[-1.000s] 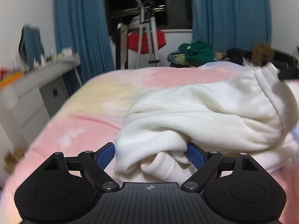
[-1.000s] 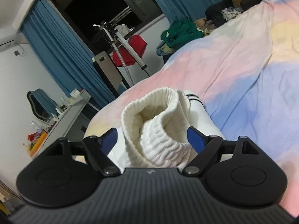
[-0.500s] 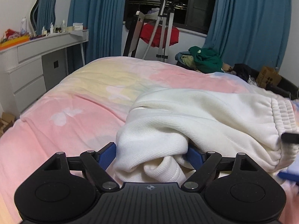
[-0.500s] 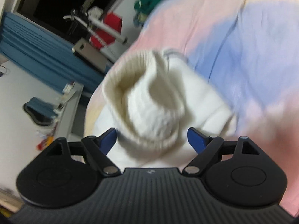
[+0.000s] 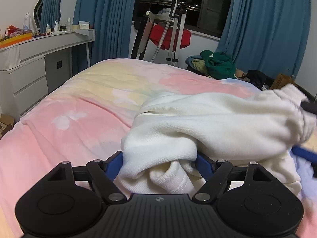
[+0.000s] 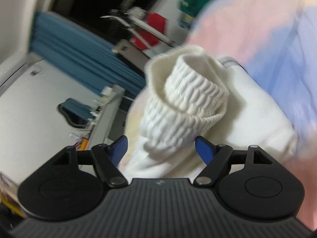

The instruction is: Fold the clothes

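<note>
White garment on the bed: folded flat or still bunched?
Bunched. The white garment lies in rumpled rolls on the bedspread, its ribbed cuff curled up.

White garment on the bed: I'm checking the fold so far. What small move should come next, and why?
Probably finish both grips. The white garment lies bunched, a fold between the closing left gripper jaws, its ribbed cuff between the closing right gripper jaws.

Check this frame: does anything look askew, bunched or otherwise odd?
The white garment is not flat: it lies bunched on the bed, one end wadded between the closing left gripper, its ribbed cuff doubled over at the closing right gripper. The right view is blurred.
</note>
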A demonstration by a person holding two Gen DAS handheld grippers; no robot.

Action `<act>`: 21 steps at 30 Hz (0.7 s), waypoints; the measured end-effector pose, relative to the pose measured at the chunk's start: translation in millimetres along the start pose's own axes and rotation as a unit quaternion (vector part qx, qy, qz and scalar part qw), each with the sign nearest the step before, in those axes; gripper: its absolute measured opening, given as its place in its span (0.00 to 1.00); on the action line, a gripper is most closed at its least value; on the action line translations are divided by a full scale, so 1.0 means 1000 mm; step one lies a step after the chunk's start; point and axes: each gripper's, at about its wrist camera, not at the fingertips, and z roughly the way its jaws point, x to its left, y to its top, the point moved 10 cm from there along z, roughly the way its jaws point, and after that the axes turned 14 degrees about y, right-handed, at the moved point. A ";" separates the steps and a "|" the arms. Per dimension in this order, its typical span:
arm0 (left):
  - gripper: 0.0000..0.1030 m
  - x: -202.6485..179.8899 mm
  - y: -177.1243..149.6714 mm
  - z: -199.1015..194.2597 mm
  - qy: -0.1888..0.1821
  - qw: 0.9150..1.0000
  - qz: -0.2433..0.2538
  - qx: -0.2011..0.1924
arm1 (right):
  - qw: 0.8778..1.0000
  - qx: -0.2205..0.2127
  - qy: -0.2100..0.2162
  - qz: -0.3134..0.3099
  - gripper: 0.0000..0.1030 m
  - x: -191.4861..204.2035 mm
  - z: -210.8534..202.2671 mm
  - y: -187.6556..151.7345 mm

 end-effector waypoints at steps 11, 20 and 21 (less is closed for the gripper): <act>0.77 -0.006 -0.007 -0.007 0.015 0.999 0.036 -0.018 | 0.998 0.001 -0.049 0.038 0.68 -0.040 0.024 0.011; 0.78 0.007 -0.013 -0.015 -0.038 0.999 -0.025 -0.011 | 0.992 -0.020 -0.072 -0.102 0.38 -0.024 0.008 0.041; 0.76 0.011 -0.019 -0.008 -0.035 0.999 -0.034 0.013 | 0.993 -0.015 -0.085 -0.083 0.38 -0.039 0.005 0.038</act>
